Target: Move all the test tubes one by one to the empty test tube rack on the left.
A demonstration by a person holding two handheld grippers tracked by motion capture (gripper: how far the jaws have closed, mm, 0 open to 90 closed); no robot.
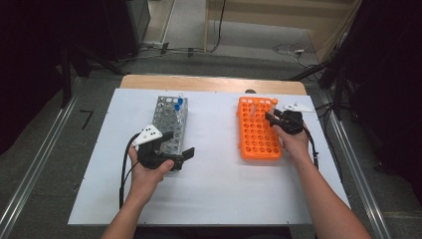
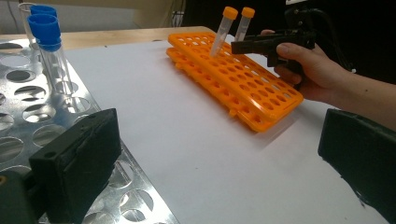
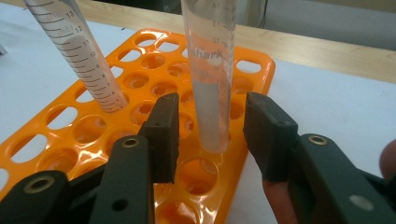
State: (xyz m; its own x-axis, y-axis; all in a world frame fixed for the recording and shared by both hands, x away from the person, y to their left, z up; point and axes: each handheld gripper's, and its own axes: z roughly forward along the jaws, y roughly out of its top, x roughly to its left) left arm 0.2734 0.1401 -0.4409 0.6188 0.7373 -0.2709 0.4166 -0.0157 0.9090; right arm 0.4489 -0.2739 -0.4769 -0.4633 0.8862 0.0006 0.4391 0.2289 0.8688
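An orange tube rack lies on the white mat at the right, with two orange-capped tubes standing at its far end. In the right gripper view, one clear tube stands between my right gripper's jaws with a gap on each side; the other tube leans to the left. My right gripper is open. At the near end of the metal rack, my left gripper stands wide open with one jaw above the rack's holes. Blue-capped tubes stand at that rack's far end.
The white mat covers a wooden table whose bare strip shows at the back. A cable trails from the left gripper along the forearm. Metal rails run down both sides of the table.
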